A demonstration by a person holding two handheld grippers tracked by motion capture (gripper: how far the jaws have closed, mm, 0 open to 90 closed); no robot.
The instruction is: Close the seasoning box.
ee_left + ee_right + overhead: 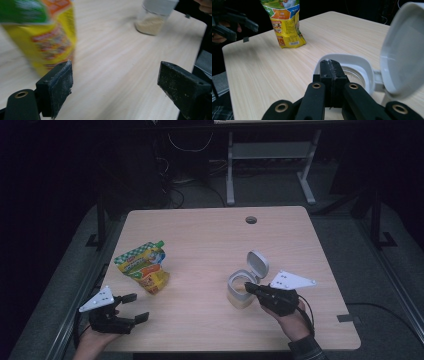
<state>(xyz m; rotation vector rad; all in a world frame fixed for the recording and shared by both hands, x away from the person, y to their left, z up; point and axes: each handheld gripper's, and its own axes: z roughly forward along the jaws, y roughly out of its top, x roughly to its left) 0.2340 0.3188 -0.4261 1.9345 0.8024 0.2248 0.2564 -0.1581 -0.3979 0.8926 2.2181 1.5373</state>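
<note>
table (210, 240): pale matt wood grain | pouch (142, 266): glossy printed foil | jar (240, 292): clear plastic, grey lid

Left gripper (115, 85) jaws wide apart over light wood counter (117, 62); blurred yellow printed pouch (47, 37) at 10 o'clock, clear plastic jar of beige powder (152, 20) at 1 o'clock.

My left tool's view blurs the yellow-and-green printed snack pouch (47, 35), cropped at top; print unreadable.

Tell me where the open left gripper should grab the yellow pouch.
Probably the pouch's lower body, not its green cap. It lies flat on the table, cap pointing away, bottom end toward the left gripper. Come from the near side, jaws spanning its flat width, since the bottom end is closest.
</note>
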